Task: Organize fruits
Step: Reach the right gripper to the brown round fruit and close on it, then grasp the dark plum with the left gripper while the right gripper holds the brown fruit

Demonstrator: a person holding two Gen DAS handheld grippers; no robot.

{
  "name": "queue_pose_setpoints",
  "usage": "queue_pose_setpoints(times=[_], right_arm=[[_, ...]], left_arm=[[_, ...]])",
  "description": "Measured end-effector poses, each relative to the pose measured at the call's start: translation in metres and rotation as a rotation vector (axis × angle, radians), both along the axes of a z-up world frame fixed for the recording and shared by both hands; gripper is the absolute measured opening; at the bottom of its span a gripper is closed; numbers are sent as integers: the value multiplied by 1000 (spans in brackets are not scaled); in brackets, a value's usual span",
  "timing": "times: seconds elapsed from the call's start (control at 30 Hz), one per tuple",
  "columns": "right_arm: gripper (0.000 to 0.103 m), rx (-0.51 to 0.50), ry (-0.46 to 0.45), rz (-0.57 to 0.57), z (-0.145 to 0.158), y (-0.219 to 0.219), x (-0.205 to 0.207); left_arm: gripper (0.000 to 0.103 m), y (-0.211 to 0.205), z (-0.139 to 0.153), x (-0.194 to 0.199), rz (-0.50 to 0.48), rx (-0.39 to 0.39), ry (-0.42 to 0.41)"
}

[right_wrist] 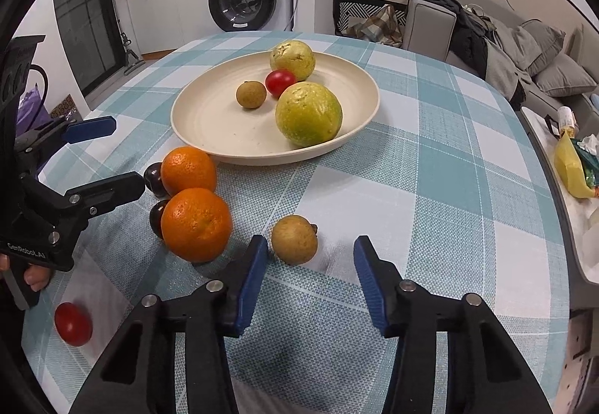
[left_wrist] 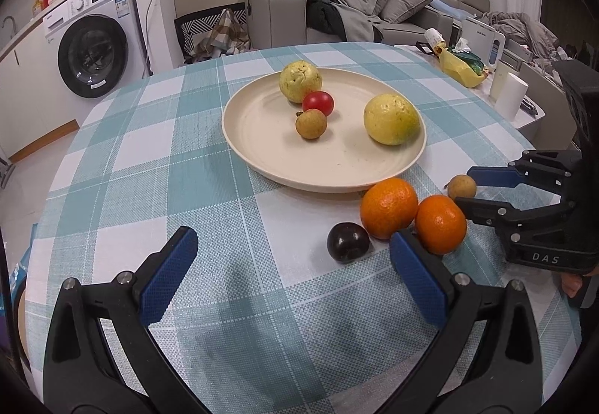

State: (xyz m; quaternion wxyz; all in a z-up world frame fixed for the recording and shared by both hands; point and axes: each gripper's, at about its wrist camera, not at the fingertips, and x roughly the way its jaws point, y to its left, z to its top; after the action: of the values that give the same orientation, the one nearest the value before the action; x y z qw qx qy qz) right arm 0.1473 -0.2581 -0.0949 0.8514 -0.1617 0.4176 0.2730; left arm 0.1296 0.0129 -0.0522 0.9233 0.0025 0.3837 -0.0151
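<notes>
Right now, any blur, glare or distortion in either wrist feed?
Left wrist view: heavy fisheye bending with dark corners, soft shadow on the tablecloth, fruit sharp. Right wrist view: same bending, the loose cherry tomato slightly soft near the edge, no strong glare.

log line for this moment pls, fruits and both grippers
on plate: two guavas, cherry tomato, longan | right gripper: open, nearing loose longan on tablecloth | left gripper: open, nothing held | oranges: on tablecloth

Dark plums (right_wrist: 156, 176) half-hidden behind oranges (right_wrist: 191, 196)
</notes>
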Motion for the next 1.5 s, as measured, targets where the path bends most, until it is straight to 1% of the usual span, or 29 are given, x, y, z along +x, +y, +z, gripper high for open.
queue_pose_setpoints(times=[0.03,0.2,0.3,0.33,0.37,0.43,1.0,1.2,1.5], right_arm=[[43,-2,0,2,0,1,0],[39,-6,-8,10,0,2,-2],[34,-9,-12,14,0,3,-2],[29,-10,-15,16,0,3,-3],[27,-10,-16,20,0,4,-3],[25,-12,-18,20,0,4,-3],[25,15,-42,6,7,-1,-3],[25,19,-47,1,9,-1,-2],[25,20,-52,-4,11,-2,-2]], left_arm=[[102,0,0,0,0,0,1],[102,0,0,0,-1,0,0],[102,0,-1,0,-1,0,2],[102,0,-2,1,-1,-1,3],[102,0,-2,1,-1,-1,2],[102,0,-2,1,-1,-1,2],[102,-1,-2,1,-1,0,7],[102,-3,-8,3,4,-4,35],[96,-5,-13,8,-5,4,79]])
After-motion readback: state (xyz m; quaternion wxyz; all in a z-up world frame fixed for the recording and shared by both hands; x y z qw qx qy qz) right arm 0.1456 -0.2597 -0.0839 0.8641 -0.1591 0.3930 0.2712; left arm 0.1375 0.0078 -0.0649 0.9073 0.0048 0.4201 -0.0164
